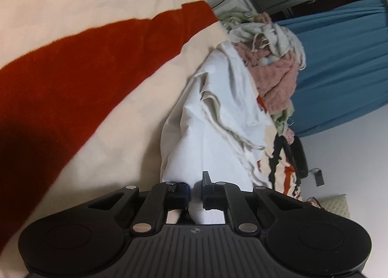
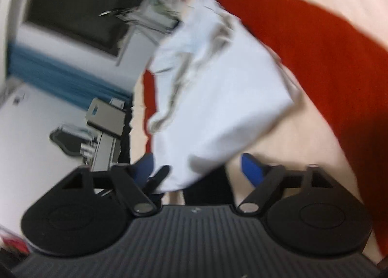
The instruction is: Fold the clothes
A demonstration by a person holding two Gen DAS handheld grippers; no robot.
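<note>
Right now the white garment (image 1: 218, 113) lies rumpled on the cream-and-red blanket (image 1: 72, 59), its length running away from both grippers toward the heap of laundry (image 1: 271, 59) beyond. The left gripper (image 1: 196, 190) is pinched closed on its near edge. The right gripper (image 2: 198, 169) stands partly open, a corner of the cloth between its blue fingers (image 2: 251, 169), not yet clamped.

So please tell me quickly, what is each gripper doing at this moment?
Left gripper: closed on the edge of the white garment.
Right gripper: open, a corner of the white garment between its fingers, not pinched.
</note>
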